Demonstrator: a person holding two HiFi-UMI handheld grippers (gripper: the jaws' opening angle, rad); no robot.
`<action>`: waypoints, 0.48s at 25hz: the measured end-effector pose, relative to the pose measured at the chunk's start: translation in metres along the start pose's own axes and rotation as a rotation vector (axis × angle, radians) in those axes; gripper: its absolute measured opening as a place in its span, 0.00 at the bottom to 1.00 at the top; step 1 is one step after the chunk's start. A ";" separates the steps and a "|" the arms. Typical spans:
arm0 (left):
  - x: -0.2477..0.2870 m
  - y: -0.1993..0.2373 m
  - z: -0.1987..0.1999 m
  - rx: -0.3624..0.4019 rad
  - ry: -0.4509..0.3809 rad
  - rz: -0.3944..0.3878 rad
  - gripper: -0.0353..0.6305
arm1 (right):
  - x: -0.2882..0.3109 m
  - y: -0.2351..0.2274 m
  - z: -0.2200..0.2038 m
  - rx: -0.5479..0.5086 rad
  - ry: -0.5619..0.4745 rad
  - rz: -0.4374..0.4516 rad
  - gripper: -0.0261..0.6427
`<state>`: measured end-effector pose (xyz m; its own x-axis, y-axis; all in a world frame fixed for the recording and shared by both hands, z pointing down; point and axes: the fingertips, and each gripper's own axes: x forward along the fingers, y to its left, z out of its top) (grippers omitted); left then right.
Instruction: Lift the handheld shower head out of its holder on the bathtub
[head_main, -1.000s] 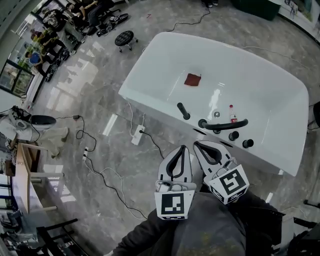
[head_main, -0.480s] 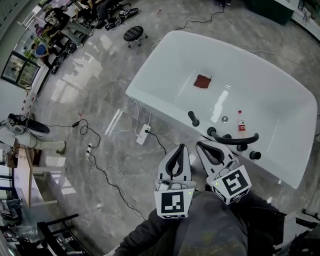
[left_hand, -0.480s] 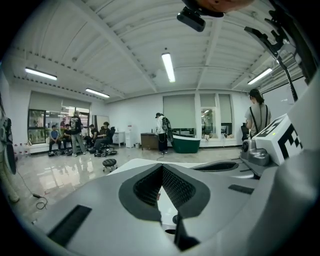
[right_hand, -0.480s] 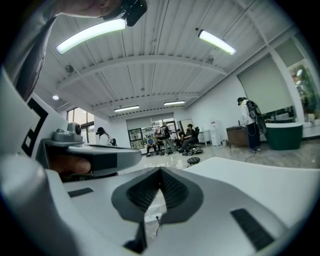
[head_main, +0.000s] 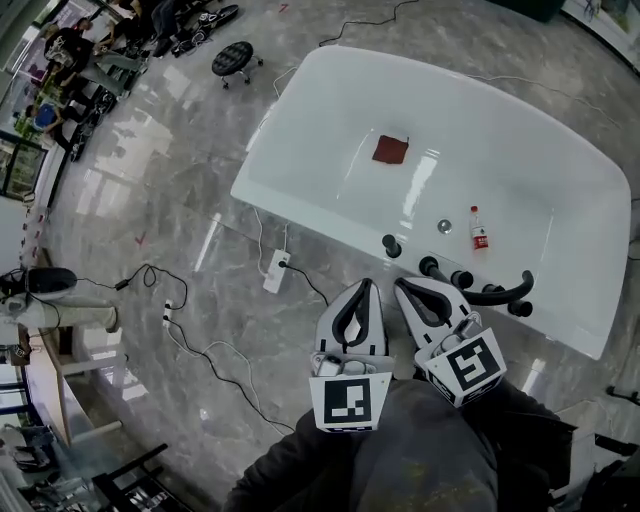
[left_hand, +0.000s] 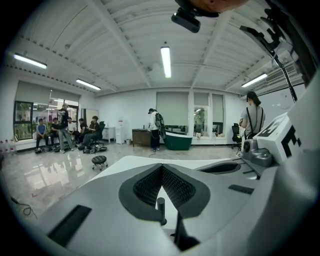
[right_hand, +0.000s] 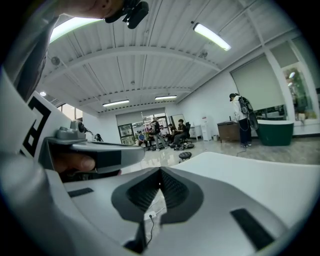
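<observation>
Handheld shower head (head_main: 390, 245): black, upright in its holder on the near rim of the white bathtub (head_main: 520, 160), untouched. Just to its right along the same rim, a round black knob (head_main: 430, 267), then a curved black spout (head_main: 500, 292) (two more knobs close by it).

Left gripper (head_main: 362, 288): fingers pressed together at the tips, pinching nothing. Points toward the tub's near rim and stops short of it, over the grey marble floor (head_main: 150, 200).

Right gripper (head_main: 403, 288): just beside the left one, likewise closed tip to tip and empty. Aims at the stretch of rim between shower head and spout, apart from both.

Inside the tub: a reddish-brown square cloth (head_main: 391, 150) flat on the bottom, and a small bottle with a red label (head_main: 478, 230) near the drain (head_main: 445, 227).

On the floor beside the tub: a white power strip (head_main: 275, 270), with black cables (head_main: 215, 360) trailing away from it.
</observation>
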<state>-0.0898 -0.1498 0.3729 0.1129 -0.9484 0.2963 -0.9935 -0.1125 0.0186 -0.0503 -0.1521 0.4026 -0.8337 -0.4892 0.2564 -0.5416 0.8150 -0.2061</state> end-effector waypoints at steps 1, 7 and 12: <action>0.004 0.005 -0.003 -0.006 0.007 -0.005 0.06 | 0.005 -0.001 -0.001 0.001 0.004 -0.005 0.04; 0.030 0.034 -0.010 -0.027 0.012 -0.030 0.06 | 0.035 -0.013 0.001 -0.007 -0.001 -0.048 0.04; 0.046 0.050 0.004 -0.014 -0.019 -0.084 0.06 | 0.061 -0.020 0.023 -0.024 -0.017 -0.090 0.04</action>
<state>-0.1343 -0.2005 0.3840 0.1957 -0.9412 0.2755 -0.9807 -0.1876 0.0556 -0.0929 -0.2051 0.4008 -0.7838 -0.5655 0.2567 -0.6116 0.7747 -0.1606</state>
